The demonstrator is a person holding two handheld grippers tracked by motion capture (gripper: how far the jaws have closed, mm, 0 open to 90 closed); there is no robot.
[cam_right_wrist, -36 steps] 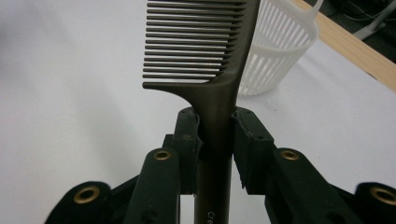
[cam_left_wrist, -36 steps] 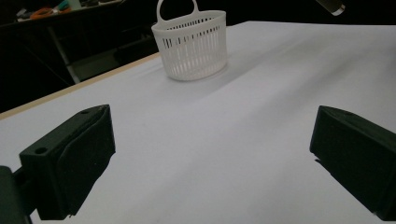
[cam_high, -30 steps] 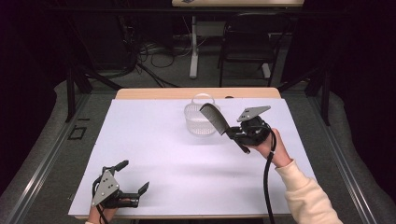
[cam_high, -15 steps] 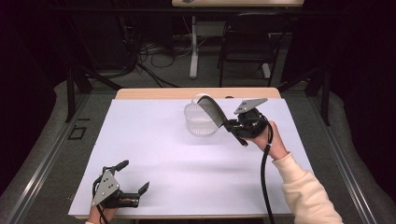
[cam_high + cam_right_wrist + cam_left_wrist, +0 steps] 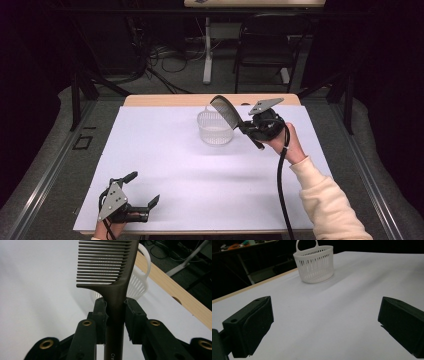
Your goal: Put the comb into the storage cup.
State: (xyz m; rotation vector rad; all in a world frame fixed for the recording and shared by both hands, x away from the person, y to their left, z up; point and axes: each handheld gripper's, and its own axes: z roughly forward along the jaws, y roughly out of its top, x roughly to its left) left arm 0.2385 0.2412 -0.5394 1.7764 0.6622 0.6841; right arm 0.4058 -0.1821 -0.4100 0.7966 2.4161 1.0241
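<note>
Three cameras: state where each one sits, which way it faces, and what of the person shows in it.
High view: fixed above the person's side, looking forward and down on the white table; both hands, a cream sleeve, left tongs and right tongs show.
Left gripper view: rides the left tongs, looking low across the table at the white basket; open jaws show.
Right gripper view: rides the right tongs, looking along the comb clamped in them.
Shared: all three show the basket.
</note>
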